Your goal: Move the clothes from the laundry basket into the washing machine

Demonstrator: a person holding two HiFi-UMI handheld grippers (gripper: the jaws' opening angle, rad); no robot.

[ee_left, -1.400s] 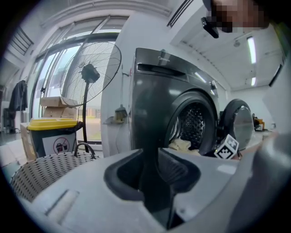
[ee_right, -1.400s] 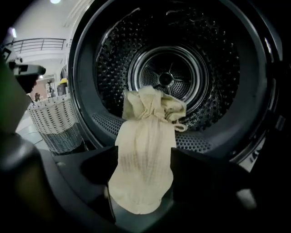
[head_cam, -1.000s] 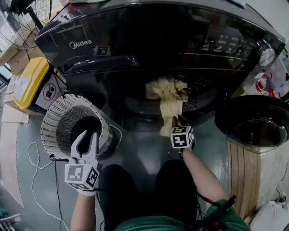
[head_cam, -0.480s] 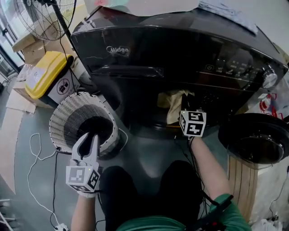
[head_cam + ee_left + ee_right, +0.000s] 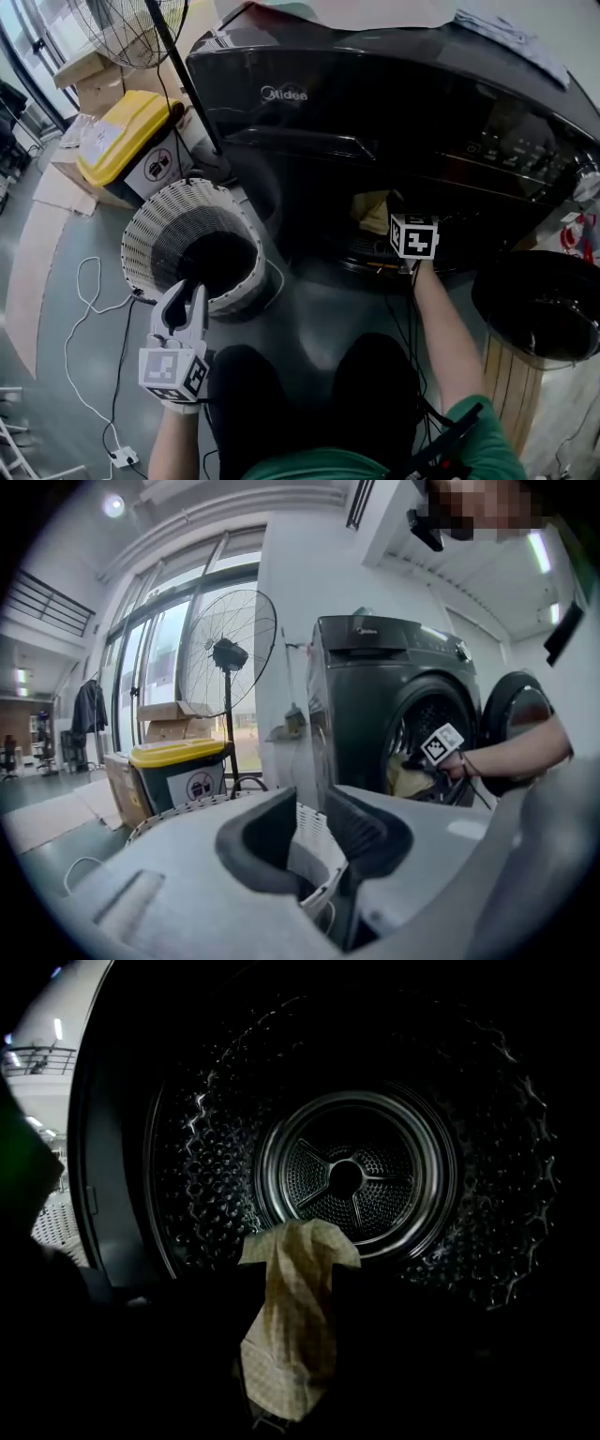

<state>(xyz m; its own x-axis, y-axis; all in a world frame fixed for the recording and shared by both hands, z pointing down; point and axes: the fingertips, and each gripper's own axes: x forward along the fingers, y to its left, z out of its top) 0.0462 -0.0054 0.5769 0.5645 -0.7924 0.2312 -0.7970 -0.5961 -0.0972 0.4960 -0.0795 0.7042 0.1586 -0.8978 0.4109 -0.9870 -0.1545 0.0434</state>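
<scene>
The beige checked cloth (image 5: 295, 1321) hangs at the black front-loading washing machine's (image 5: 375, 112) drum mouth, between the right gripper's (image 5: 403, 216) jaws, which have just been opening. Beside the machine, the left gripper (image 5: 187, 292), spread and empty, hovers over the white slatted laundry basket (image 5: 150, 230). I cannot tell whether clothes remain inside.

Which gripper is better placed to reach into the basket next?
Left. The left gripper hovers open and empty at the basket rim; the right gripper is at the washer drum, jaws just opening, cloth between them.

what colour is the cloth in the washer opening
Pale yellow, finely checked cloth; clearest in the right gripper view.
</scene>
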